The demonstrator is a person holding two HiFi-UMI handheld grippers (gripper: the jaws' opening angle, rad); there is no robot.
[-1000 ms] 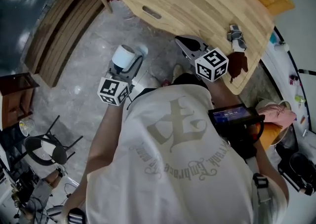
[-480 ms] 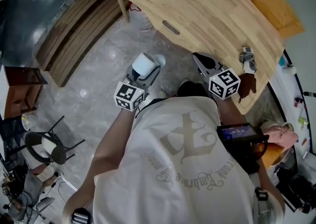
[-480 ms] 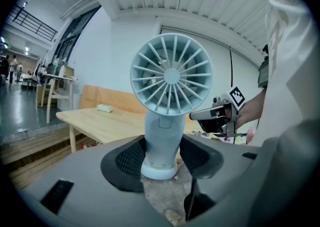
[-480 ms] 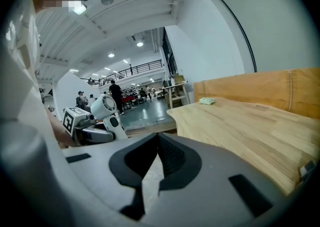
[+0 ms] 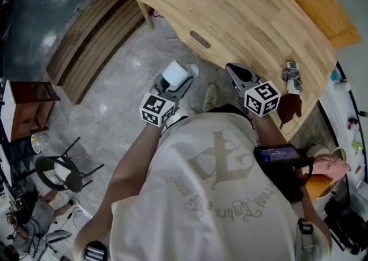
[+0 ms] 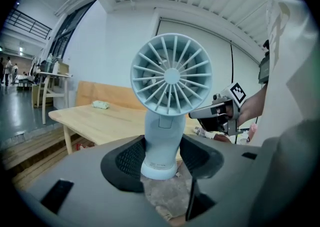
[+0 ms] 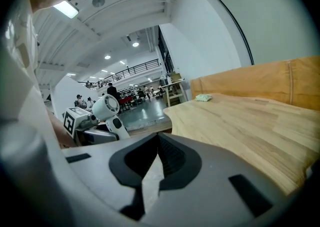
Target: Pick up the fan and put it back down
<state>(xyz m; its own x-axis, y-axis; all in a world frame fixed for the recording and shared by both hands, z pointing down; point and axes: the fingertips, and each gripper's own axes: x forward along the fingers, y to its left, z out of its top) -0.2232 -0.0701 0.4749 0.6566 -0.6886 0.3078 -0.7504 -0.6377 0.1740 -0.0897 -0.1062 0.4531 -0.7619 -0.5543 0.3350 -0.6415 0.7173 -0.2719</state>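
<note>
Grey stone floor (image 5: 109, 99) spreads beneath a light wooden table (image 5: 247, 12), where a person in a white T-shirt (image 5: 218, 196) stands at the near edge with a gripper in each hand. The left gripper (image 5: 174, 86) clamps the handle of a small pale-blue handheld fan (image 6: 171, 77), holding it upright in the air over the floor, just short of the tabletop. The right gripper (image 7: 157, 141), alongside at the table's edge, is empty, its jaws closed together.
</note>
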